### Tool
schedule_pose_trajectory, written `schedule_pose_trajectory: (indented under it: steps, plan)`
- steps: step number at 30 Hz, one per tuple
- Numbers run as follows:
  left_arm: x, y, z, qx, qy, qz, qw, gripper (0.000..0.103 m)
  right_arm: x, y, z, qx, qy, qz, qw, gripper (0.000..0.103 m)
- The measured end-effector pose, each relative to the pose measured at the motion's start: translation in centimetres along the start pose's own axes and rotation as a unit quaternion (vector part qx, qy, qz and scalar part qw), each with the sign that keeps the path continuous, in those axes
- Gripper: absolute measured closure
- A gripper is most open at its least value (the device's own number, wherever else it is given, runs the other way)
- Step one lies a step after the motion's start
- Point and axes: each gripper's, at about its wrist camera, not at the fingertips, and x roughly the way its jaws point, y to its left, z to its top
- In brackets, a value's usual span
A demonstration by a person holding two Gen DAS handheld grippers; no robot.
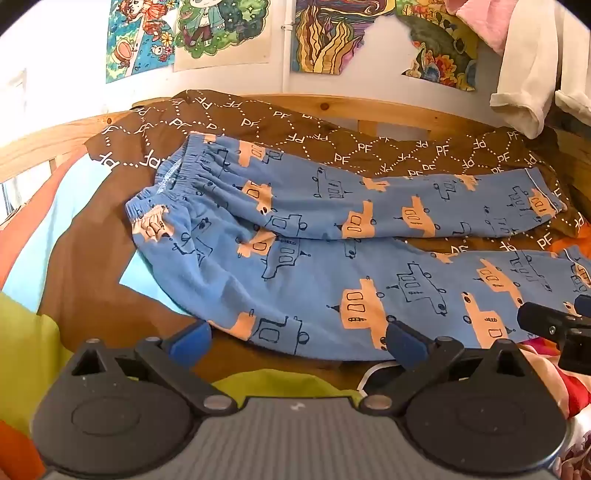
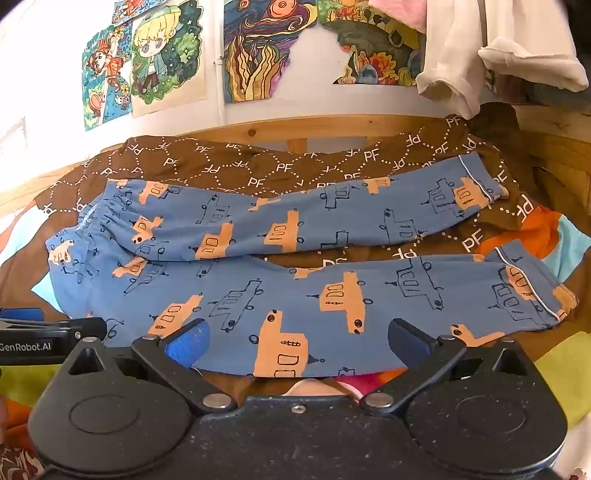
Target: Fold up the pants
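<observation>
Left wrist view: the pants [image 1: 314, 251], blue with an orange and outlined vehicle print, lie spread on the brown "PF" blanket [image 1: 258, 122]. Waistband [image 1: 173, 181] at the blanket's left part; both legs run toward its right side, side by side with a strip of blanket between them. Left gripper [image 1: 297, 339] hovers at the pants' near edge, jaws spread wide, nothing between the blue pads. The right gripper's black finger shows just beside the near leg, at its right. Coloured drawings [image 1: 192, 33] hang on the wall beyond the blanket.

Right wrist view: same pants [image 2: 295, 295] on the blanket [image 2: 229, 166], far leg cuff [image 2: 480, 177] and near leg cuff [image 2: 532, 284] both flat at its right side. Right gripper [image 2: 297, 343] over the near leg's lower edge, jaws spread wide; whether the pads touch the cloth cannot be told.
</observation>
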Motion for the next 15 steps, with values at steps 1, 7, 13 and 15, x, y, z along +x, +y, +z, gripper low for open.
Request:
schedule_pose_trajectory:
  steps: [1, 7, 13, 15]
  plan:
    - [0.02, -0.01, 0.02, 0.0, 0.002, 0.001, 1.0, 0.0, 0.05, 0.06, 0.0, -0.001, 0.001, -0.001, 1.0, 0.001]
    - [0.12, 0.03, 0.22, 0.001, 0.004, 0.002, 1.0, 0.0, 0.15, 0.22, -0.12, 0.002, 0.002, 0.0, 1.0, 0.001]
    - [0.21, -0.03, 0.13, 0.001, 0.006, 0.003, 1.0, 0.0, 0.1, 0.0, -0.06, 0.002, 0.003, -0.001, 1.0, 0.001]
    - [0.27, -0.06, 0.14, 0.0, 0.006, 0.003, 1.0, 0.0, 0.09, -0.02, -0.04, 0.003, 0.004, -0.001, 1.0, 0.001]
